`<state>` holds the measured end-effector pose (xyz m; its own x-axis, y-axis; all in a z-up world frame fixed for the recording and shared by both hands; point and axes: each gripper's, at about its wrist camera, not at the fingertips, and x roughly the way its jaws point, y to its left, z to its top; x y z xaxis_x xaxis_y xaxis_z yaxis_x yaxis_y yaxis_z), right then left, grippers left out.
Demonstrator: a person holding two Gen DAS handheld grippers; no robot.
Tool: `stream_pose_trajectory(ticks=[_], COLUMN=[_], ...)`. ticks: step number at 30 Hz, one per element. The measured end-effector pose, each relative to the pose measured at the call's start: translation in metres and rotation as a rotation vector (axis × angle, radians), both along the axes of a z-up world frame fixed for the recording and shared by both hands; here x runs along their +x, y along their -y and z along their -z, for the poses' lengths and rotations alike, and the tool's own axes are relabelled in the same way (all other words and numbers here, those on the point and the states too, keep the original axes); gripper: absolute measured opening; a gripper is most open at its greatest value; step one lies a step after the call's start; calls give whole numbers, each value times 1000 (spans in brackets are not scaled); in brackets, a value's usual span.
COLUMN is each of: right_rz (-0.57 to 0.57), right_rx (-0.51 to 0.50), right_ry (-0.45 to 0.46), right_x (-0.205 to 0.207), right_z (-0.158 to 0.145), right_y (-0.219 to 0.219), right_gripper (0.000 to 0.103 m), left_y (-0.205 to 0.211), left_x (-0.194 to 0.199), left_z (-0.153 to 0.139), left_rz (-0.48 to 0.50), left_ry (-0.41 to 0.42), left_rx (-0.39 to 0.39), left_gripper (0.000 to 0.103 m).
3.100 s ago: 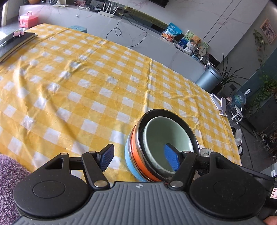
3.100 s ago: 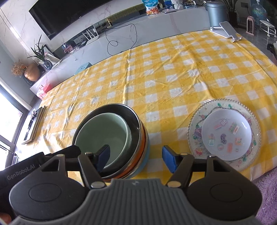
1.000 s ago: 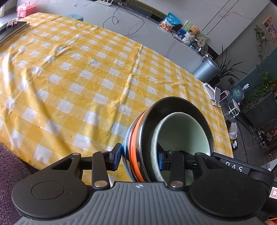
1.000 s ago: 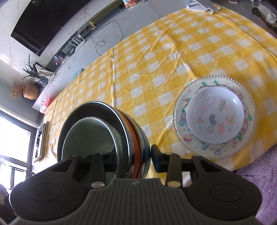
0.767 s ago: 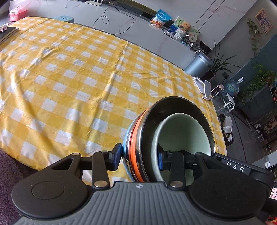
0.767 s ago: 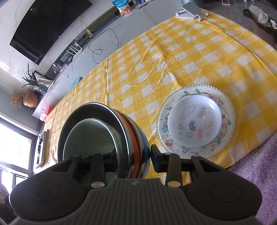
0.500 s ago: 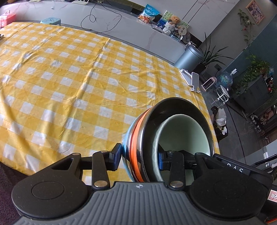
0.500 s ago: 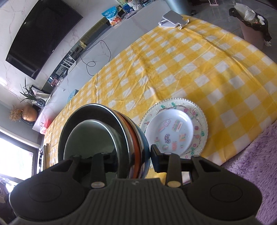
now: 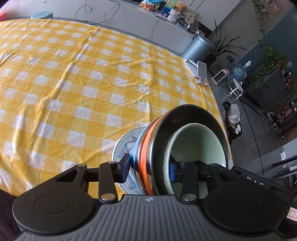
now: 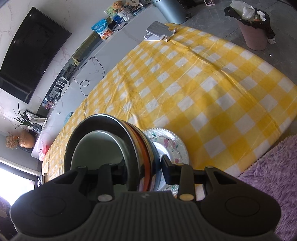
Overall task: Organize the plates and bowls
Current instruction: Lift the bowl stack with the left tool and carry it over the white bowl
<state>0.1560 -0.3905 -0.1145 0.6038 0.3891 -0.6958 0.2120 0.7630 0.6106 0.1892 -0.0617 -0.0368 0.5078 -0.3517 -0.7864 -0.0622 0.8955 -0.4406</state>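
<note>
Now both my tongs, left (image 9: 148, 167) and right (image 10: 143, 169), clamp opposite rims of the bowl stack (image 9: 185, 148), held tilted just above the plate (image 10: 172, 146) near the desk's (image 9: 74, 83) near edge.

Only partial white letters readable: "D A S" (first letter cut off, unsure) on black housing (image 9: 254, 180) at right of left wrist view. Red-bordered label (image 9: 293, 216) at right edge, print cropped, illegible. Snack bag (image 10: 101, 29) on counter has print, too small to read. Framed picture (image 9: 273, 6): unreadable.
</note>
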Motion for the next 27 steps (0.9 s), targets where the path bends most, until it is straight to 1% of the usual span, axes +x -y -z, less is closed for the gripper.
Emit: stream_pose_trajectory(ticks=[8, 15, 20, 26, 27], right_rz=[-4, 4, -9, -9, -9], right_rx=[2, 15, 43, 56, 60], right_ry=[-40, -51, -42, -42, -42], right_x=[14, 20, 22, 21, 21], right_z=[14, 17, 17, 19, 19], right_y=[0, 4, 4, 3, 4], right_gripper=[35, 37, 44, 46, 47], left_y=[-1, 3, 1, 2, 2], left_x=[12, 19, 22, 23, 22], left_z=[15, 14, 18, 17, 16], left_rz=[-16, -13, -28, -15, -13], left_ry=[-60, -62, -80, -71, -66], left_rx=[-9, -1, -2, 3, 3], left_gripper=[44, 44, 45, 48, 49])
